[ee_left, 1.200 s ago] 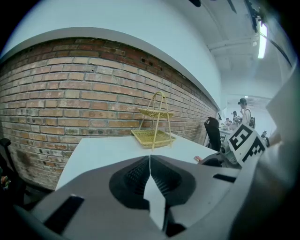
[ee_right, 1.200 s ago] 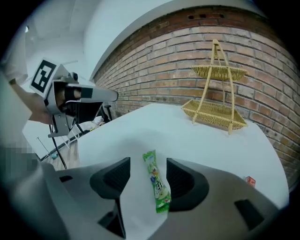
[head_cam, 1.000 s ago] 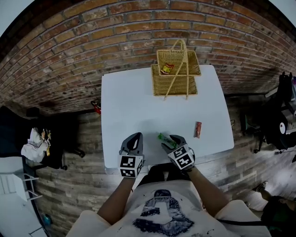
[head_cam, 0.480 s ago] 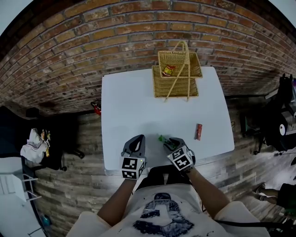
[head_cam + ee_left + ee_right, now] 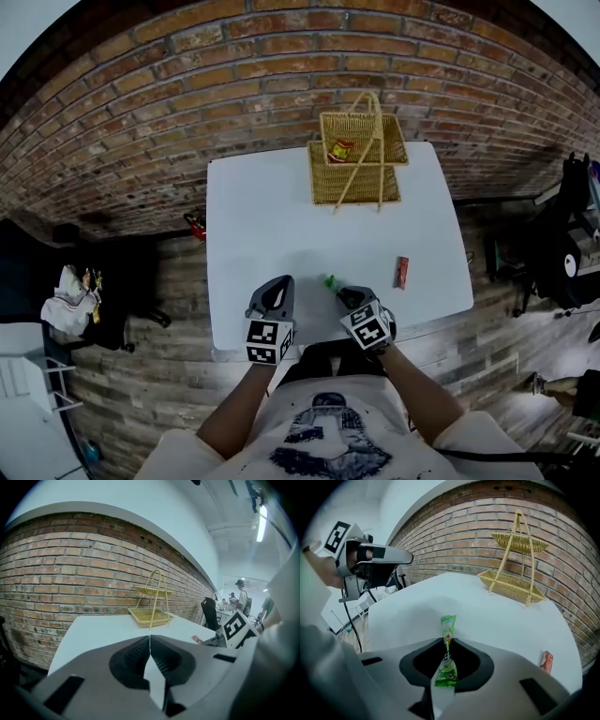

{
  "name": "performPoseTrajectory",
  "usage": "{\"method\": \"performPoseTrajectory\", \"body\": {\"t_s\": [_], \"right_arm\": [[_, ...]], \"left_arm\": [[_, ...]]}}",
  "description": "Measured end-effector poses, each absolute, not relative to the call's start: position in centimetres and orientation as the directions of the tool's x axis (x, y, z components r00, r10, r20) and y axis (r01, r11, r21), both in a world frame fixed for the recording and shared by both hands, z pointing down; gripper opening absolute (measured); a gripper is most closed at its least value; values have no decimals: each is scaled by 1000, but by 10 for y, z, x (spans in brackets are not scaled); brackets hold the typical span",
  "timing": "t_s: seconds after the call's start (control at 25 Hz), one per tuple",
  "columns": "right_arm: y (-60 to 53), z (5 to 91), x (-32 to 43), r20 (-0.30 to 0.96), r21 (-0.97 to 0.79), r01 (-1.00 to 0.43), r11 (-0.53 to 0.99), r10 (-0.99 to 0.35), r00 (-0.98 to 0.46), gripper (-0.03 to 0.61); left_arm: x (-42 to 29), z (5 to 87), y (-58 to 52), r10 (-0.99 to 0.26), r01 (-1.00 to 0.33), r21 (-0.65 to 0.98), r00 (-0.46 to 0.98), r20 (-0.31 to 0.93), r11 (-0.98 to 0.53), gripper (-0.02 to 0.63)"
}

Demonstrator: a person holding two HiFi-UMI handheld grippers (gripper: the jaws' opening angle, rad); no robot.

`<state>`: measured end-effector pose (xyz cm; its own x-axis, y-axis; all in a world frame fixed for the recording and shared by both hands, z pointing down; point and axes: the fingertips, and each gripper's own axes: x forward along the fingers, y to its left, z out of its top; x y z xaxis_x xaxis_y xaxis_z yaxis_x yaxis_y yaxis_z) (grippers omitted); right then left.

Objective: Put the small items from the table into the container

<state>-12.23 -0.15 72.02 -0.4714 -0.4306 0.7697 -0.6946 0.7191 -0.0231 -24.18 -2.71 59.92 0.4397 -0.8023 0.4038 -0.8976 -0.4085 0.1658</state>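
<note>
The right gripper was closing its fingers onto the green sachet between them on the tabletop, the left gripper held its fingers together, empty, so carrying it to the basket far ahead looked next

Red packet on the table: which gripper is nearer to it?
Right. The right gripper, jaws closing on a green sachet, is left of the red packet; the left gripper, shut, is farther left.

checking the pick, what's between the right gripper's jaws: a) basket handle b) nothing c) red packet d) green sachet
d: the right gripper view shows the green sachet between the jaws of the right gripper, which are closing on it; the red packet lies off to the side.
</note>
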Motion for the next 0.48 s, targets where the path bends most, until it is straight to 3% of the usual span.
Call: {"method": "performPoseTrajectory", "body": {"t_s": [0.48], "right_arm": [[-10,681,-116,722,-45,-744,667,-492,-486,71]], "left_arm": [[-237,579,-38,-810,-888,135,456,369,-439,48]]}}
